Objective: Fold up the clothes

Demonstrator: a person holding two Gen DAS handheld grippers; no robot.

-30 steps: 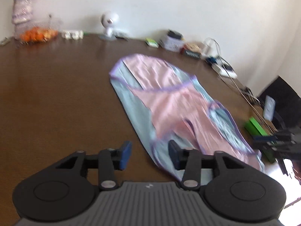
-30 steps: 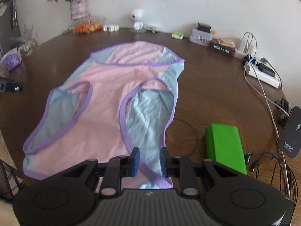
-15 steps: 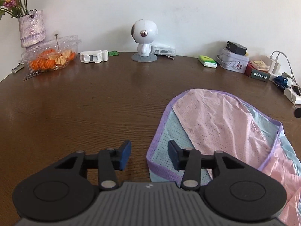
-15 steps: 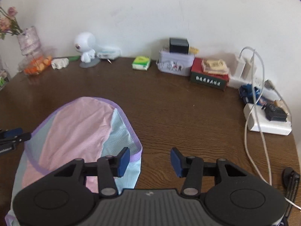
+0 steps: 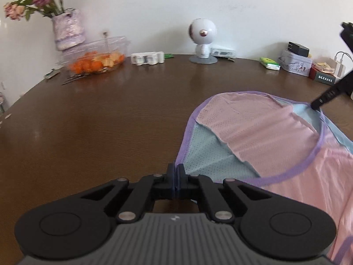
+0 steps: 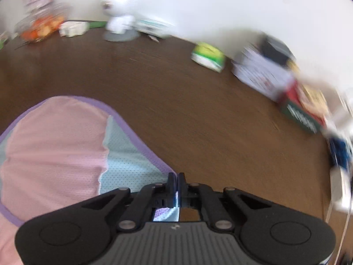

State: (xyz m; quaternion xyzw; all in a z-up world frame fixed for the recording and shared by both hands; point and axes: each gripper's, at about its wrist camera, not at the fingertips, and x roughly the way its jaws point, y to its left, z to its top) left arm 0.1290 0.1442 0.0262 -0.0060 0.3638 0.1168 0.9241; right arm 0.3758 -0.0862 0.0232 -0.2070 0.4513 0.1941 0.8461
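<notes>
The brown bench (image 5: 92, 132) carries a pink, blue and purple-trimmed garment (image 5: 275, 145) spread at its near side. The left claw (image 5: 176, 172) is clenched on the garment's purple hem at the left corner; the right claw (image 6: 175, 180) is clenched on the hem at the opposite corner, with cloth showing between its fingers. Only the left view sharply shows the vase of flowers (image 5: 67, 29) and fruit container (image 5: 97, 55); the right view is blurred, yet alone shows the red box (image 6: 304, 108).

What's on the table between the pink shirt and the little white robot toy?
Nothing, just bare brown table between the shirt and the toy, in the left wrist view.
</notes>
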